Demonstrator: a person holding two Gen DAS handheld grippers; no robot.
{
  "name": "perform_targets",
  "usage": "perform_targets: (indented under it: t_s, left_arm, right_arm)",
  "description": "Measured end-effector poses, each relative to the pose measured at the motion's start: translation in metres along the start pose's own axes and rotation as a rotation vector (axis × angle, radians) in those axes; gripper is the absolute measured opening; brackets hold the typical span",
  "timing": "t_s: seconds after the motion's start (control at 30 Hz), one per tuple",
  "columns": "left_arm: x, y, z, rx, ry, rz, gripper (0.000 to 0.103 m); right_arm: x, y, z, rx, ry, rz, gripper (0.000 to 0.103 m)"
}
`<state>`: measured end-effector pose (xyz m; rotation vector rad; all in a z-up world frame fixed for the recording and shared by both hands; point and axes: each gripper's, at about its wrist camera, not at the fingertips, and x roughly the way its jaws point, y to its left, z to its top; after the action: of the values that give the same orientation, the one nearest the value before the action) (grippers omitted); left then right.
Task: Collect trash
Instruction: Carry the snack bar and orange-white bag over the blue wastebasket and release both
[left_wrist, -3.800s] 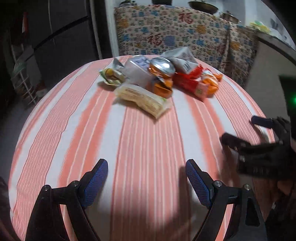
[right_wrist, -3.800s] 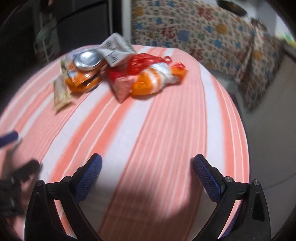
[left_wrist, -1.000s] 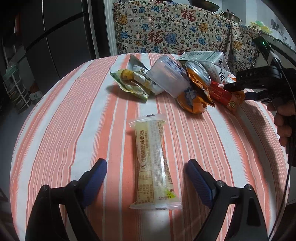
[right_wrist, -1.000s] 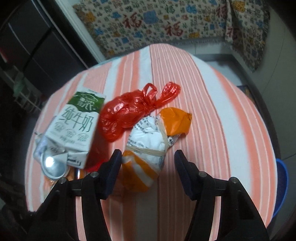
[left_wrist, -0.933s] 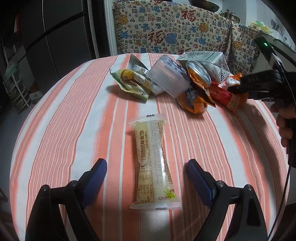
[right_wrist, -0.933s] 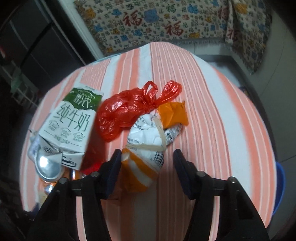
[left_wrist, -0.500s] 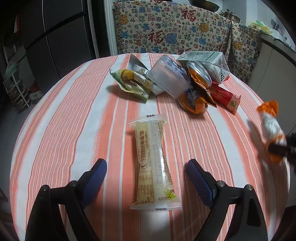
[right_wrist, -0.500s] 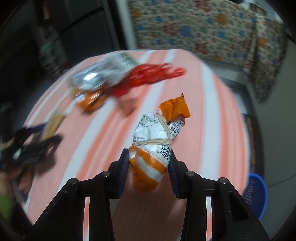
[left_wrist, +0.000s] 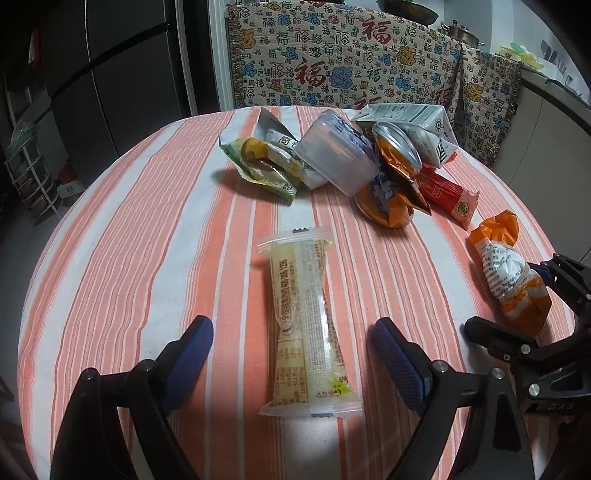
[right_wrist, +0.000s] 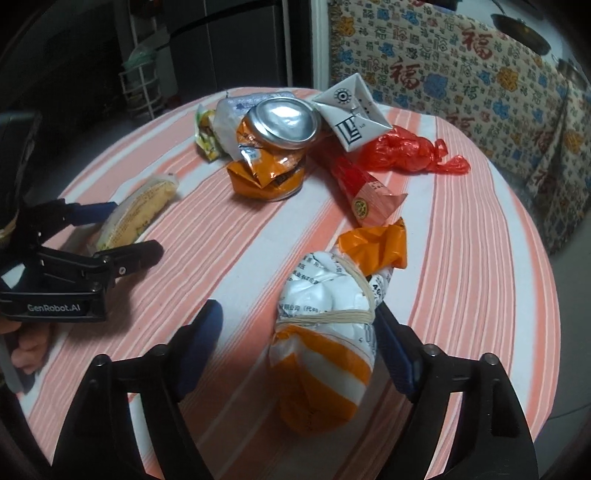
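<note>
A pale yellow snack wrapper (left_wrist: 308, 325) lies on the striped table between the fingers of my open left gripper (left_wrist: 293, 356), untouched. My right gripper (right_wrist: 297, 341) is open around an orange-and-white bag bound with a rubber band (right_wrist: 328, 325); the bag rests on the table, against the right finger. That bag also shows in the left wrist view (left_wrist: 511, 280). Further back lies a pile: a crushed orange can (right_wrist: 277, 147), a milk carton (right_wrist: 351, 114), a red bag (right_wrist: 410, 149), a red wrapper (right_wrist: 364, 195), a clear plastic cup (left_wrist: 336, 153) and a green wrapper (left_wrist: 260, 166).
The round table (left_wrist: 147, 229) has an orange-and-white striped cloth. A patterned cloth covers furniture (left_wrist: 351, 70) behind it. A dark fridge (left_wrist: 110, 74) and a wire rack (left_wrist: 29, 173) stand at the left. The table edge drops off close to the right gripper.
My right gripper carried the orange-and-white bag from the pile to the table's near right side and has opened around it. The left gripper and the yellow wrapper have not moved.
</note>
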<state>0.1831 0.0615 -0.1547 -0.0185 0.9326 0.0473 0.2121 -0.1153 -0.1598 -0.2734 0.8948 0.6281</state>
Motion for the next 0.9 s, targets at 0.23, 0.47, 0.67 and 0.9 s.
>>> perform_targets:
  t_s: [0.23, 0.47, 0.67, 0.9]
  left_arm:
    - [-0.018, 0.022, -0.003, 0.0, 0.036, -0.125, 0.09]
    - [-0.008, 0.013, 0.014, 0.021, 0.093, -0.134, 0.063]
    - [-0.013, -0.004, 0.013, 0.088, 0.081, -0.097, 0.023]
    - [-0.034, -0.014, 0.002, 0.078, 0.026, -0.183, 0.019]
  right_arm:
    - [-0.017, -0.012, -0.008, 0.07, 0.026, 0.071, 0.084]
    - [-0.026, -0.02, 0.003, 0.112, -0.004, 0.088, 0.084]
    - [-0.016, -0.033, 0.007, 0.164, 0.051, 0.095, 0.043]
    - [-0.052, -0.034, 0.002, 0.15, -0.01, 0.114, 0.042]
